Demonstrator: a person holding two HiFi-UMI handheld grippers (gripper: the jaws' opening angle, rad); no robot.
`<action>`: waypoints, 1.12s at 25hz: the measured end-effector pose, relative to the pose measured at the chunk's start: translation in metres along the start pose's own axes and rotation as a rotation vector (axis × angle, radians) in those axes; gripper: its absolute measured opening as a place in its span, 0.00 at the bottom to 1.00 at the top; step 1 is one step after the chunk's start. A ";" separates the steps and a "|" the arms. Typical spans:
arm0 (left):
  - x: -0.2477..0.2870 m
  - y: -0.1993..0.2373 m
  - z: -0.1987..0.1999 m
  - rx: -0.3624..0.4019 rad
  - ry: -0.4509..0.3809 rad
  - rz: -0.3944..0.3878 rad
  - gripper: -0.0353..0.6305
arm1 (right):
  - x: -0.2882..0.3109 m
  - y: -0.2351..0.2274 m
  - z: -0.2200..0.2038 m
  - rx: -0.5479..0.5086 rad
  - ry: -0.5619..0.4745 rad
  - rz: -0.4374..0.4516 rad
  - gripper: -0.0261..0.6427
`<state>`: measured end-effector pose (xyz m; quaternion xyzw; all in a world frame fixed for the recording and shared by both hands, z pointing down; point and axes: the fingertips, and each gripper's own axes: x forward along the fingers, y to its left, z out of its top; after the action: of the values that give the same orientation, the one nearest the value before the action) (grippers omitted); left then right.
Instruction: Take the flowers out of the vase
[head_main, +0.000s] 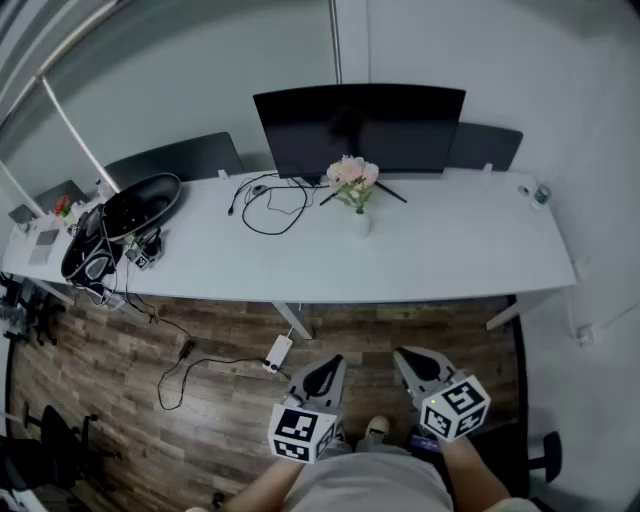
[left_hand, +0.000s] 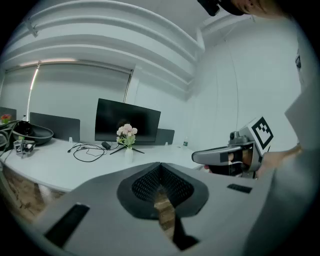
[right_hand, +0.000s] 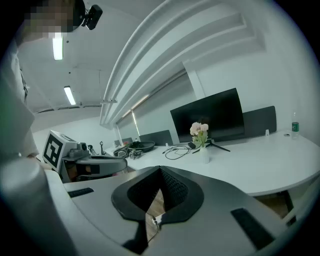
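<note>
Pink flowers (head_main: 354, 176) stand upright in a small white vase (head_main: 361, 224) near the middle of the white desk (head_main: 460, 255), in front of the monitor. Both grippers hang close to my body over the wooden floor, well short of the desk. My left gripper (head_main: 328, 364) is shut with nothing in it, and my right gripper (head_main: 411, 357) is shut and empty too. In the left gripper view the shut gripper (left_hand: 161, 166) points toward the flowers (left_hand: 126, 131). From the right gripper view, the shut gripper (right_hand: 160, 170) faces the flowers (right_hand: 199, 129) and vase (right_hand: 204, 156).
A black monitor (head_main: 358, 128) stands behind the vase, with looped black cables (head_main: 268, 205) to its left. Dark gear and a round black dish (head_main: 140, 205) crowd the desk's left end. A small bottle (head_main: 541, 195) sits far right. A power strip (head_main: 278, 352) lies on the floor.
</note>
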<state>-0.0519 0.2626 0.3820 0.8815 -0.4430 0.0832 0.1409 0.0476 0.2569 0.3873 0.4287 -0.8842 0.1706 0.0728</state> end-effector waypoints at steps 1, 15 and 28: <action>0.000 0.001 0.000 0.000 0.001 0.000 0.06 | 0.001 0.000 0.000 0.000 -0.001 0.000 0.08; 0.006 -0.010 0.002 0.009 0.001 0.009 0.06 | -0.007 -0.012 0.013 -0.007 -0.061 -0.014 0.09; 0.024 -0.042 -0.006 -0.003 -0.012 0.079 0.06 | -0.028 -0.042 -0.004 -0.020 -0.023 0.046 0.09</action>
<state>-0.0046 0.2703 0.3871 0.8636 -0.4782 0.0828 0.1365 0.0979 0.2541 0.3933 0.4095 -0.8962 0.1586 0.0629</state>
